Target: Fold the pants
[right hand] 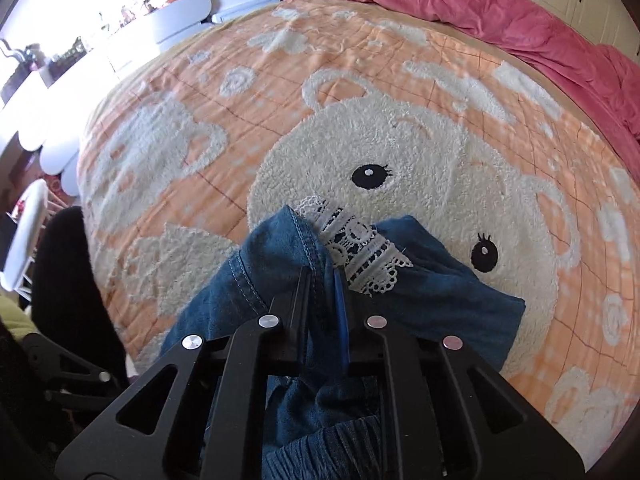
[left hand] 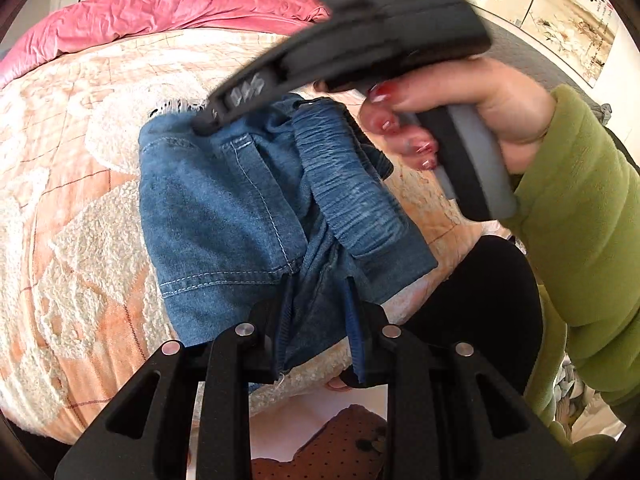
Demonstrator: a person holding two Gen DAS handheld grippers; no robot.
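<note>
Blue denim pants (left hand: 224,216) with an elastic waistband and white lace hem trim (right hand: 356,248) lie bunched on the bed. My left gripper (left hand: 320,312) is shut on the pants fabric at the near end. My right gripper (right hand: 322,280) is shut on the denim next to the lace hem; in the left wrist view it (left hand: 204,124) shows from the side, held by a hand in a green sleeve, pinching the far end of the pants.
The bed has an orange blanket (right hand: 360,80) with white fleecy bear shapes. A pink quilt (right hand: 500,12) lies along its far side. A black chair (right hand: 68,280) stands at the bed's left edge. White drawers and cluttered shelves are behind.
</note>
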